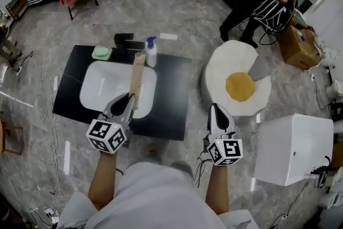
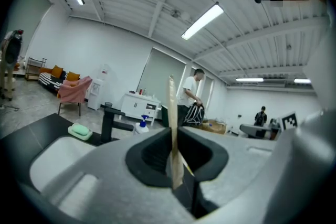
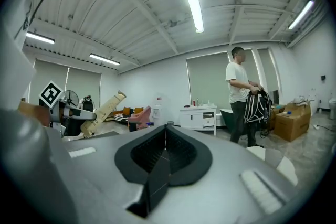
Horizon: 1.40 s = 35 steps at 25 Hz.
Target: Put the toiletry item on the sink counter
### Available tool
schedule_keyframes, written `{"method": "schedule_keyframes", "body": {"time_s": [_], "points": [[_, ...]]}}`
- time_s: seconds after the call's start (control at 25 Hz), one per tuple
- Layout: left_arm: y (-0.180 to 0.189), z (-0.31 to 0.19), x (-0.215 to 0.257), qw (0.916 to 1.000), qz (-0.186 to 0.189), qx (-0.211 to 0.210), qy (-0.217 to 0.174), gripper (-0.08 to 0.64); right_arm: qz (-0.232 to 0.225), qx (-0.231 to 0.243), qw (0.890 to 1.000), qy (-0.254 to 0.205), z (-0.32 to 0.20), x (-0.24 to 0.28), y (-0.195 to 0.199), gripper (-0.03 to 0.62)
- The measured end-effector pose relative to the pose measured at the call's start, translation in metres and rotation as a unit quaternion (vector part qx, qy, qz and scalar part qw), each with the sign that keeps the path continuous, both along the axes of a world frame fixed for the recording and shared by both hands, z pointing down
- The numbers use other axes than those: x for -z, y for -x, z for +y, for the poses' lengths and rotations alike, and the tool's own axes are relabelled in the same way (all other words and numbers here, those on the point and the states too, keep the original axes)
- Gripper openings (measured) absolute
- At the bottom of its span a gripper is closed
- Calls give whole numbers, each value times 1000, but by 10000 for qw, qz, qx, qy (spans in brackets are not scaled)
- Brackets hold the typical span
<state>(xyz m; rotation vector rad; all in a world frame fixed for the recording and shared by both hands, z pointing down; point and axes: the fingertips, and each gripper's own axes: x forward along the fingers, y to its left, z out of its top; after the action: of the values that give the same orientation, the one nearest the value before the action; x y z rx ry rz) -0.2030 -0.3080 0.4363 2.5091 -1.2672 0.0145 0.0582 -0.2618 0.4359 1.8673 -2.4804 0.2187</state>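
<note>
your left gripper (image 1: 128, 100) was clamped on the near end of the long tan box (image 1: 138, 73), which pointed away from you over the white basin (image 1: 102, 83). bare black counter (image 1: 172, 95) lay just to its right. your right gripper (image 1: 216, 111) was closed, empty.

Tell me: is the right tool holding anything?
No, the right tool has its jaws shut together with nothing between them.

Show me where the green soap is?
In the head view, the green soap sits on the black counter, at the far left corner of the white basin, beside the black faucet.
</note>
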Motion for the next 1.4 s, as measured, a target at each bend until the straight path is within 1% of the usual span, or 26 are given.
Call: {"method": "schedule_keyframes", "body": {"time_s": [0.28,0.44,0.72,1.0,1.4], "points": [[1,-20,-4,9996,134,-259,40,41,110,-223,9997,-1,-10,5,7,4],[-9,-21,-7,9990,159,-397,100,41,124,-315,9994,6,-8,6,1,4],[-30,-18,-15,9985,181,-487,169,41,114,-336,9994,-14,-8,2,-13,4],[-57,-23,-27,9987,180,-323,350,41,176,-127,9998,-31,-24,-4,-38,4],[-98,-42,-43,9980,144,-191,580,41,10,90,9999,-81,-61,-6,-69,4]]}}
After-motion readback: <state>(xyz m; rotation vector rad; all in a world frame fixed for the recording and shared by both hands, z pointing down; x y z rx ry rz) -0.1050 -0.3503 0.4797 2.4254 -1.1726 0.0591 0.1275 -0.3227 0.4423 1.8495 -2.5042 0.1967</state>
